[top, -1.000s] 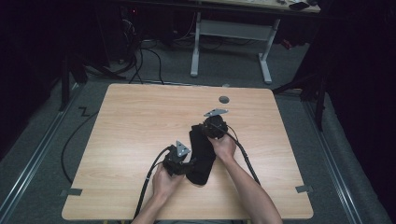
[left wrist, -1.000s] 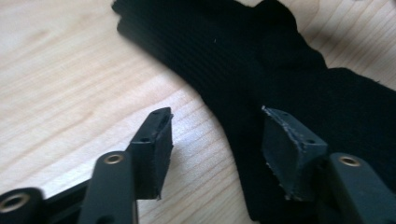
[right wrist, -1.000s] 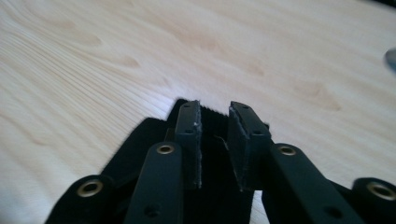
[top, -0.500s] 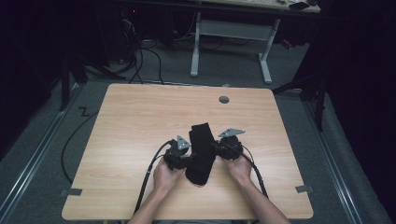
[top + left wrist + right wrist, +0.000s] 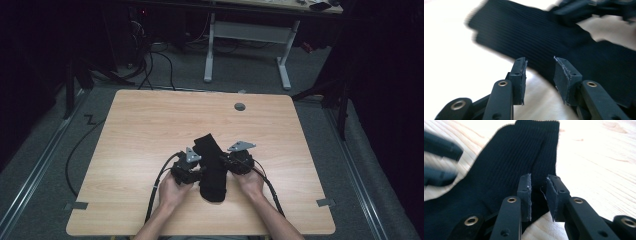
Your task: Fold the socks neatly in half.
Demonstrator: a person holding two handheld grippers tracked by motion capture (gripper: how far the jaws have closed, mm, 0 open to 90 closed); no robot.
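Note:
Black ribbed socks (image 5: 212,167), apparently two lying one over the other, stretch lengthwise on the wooden table (image 5: 150,130) near its front. My left gripper (image 5: 198,173) sits at their left edge and my right gripper (image 5: 226,162) at their right edge, each held in a hand. In the left gripper view, the sock (image 5: 536,37) lies just past the left gripper (image 5: 540,61); its jaws have just been closing and stand apart, with nothing pressed between the pads. In the right gripper view, the right gripper (image 5: 539,178) hovers over the sock's edge (image 5: 506,165), a narrow gap between its pads.
A grey round cap (image 5: 240,106) is set into the table's far side. Bare wood surrounds the socks on every side. Cables trail from both grippers toward the front edge. A white desk frame (image 5: 247,35) and floor cables stand beyond the table.
My right gripper has come from the socks' far end down to their right edge, nearer the person. The left gripper's jaws have narrowed while that hand stayed put. The socks have not shifted.

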